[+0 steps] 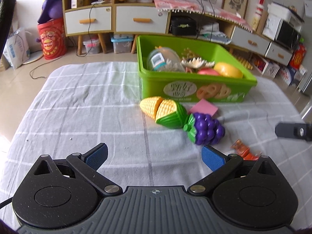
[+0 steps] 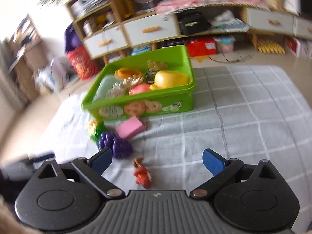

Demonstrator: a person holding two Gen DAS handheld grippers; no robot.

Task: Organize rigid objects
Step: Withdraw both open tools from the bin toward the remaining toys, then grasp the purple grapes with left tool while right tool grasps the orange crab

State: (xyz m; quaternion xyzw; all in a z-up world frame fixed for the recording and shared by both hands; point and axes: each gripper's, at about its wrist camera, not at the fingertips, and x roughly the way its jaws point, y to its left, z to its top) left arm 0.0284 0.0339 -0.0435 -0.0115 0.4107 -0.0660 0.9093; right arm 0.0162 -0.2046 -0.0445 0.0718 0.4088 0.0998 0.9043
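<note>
Tabletop (image 1: 78, 101) under grey checked cloth. On it: green box (image 1: 195, 89) full of toys, toy corn (image 1: 161, 111), purple grapes (image 1: 206, 128), pink block (image 1: 203, 108), small orange toy (image 2: 142, 173).

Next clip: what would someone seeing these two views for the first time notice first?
The bright green bin at the far side of the checked cloth, already holding a yellow toy and other pieces. In front of it, loose on the cloth, lie toy corn, purple grapes, a pink block and a small orange-red toy. Both tongs, left and right, stand open and empty.
</note>
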